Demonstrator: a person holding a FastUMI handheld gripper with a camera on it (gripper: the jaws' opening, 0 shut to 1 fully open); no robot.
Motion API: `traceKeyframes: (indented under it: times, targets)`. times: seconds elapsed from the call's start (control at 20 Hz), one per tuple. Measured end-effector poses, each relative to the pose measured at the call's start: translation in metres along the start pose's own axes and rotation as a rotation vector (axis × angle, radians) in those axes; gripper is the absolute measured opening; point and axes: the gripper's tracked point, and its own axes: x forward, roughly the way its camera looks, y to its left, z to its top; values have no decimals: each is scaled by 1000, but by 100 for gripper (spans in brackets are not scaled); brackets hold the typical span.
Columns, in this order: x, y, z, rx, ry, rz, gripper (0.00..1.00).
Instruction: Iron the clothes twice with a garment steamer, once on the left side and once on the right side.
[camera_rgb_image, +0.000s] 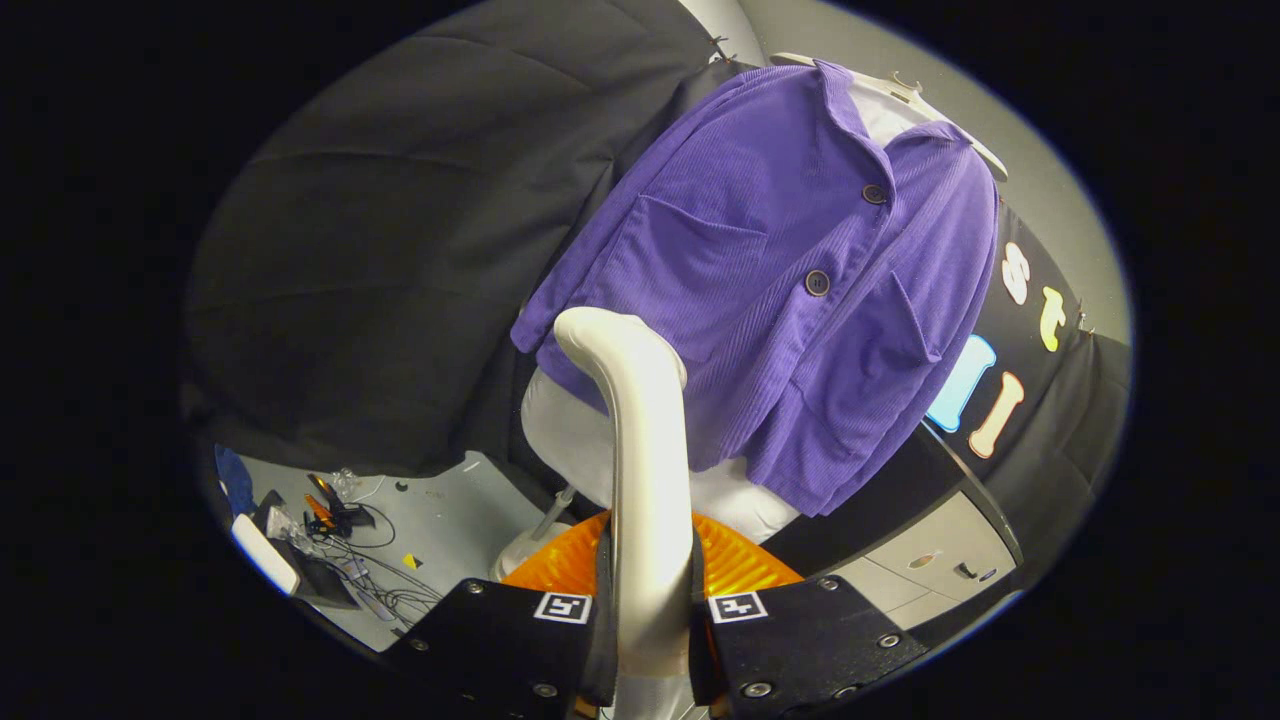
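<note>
Claw: both fingers pressed against the pale handle of the garment steamer, which stands clamped between them and curves up and forward, its head just ahead of the fingers and close to the lower left hem of the garment; whether the head touches the cloth cannot be told. Purple corduroy jacket: buttoned, two patch pockets, hung on a white hanger over a pale inner garment against the black booth wall; appears tilted in the fisheye view. Risks, as judged: the smooth handle may twist or slip in the pinch; the head may catch a pocket edge or button and swing the jacket on its hanger, spoiling an even pass; a pass held too long in one spot may over-wet the cloth. Containers: cabinet drawers beyond the right finger, closed, contents unseen; jacket pockets, flat, seemingly empty. Floor: cables and small tools, well apart.
</note>
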Motion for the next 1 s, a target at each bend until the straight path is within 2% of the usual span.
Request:
traceKeyframes:
  times: [0.2, 0.35, 0.5, 0.6, 0.8, 1.0]
  targets:
    - [-47, -31, -13, 72, 10, 15, 28]
    - [-79, -64, -49, 174, 108, 20, 28]
    - [-110, -117, -89, 291, 165, -28, 28]
    - [-131, -150, -98, 373, 159, -54, 28]
    - [-188, -211, -94, 506, 60, -101, 28]
    - [-237, -250, -61, 622, -141, -140, 28]
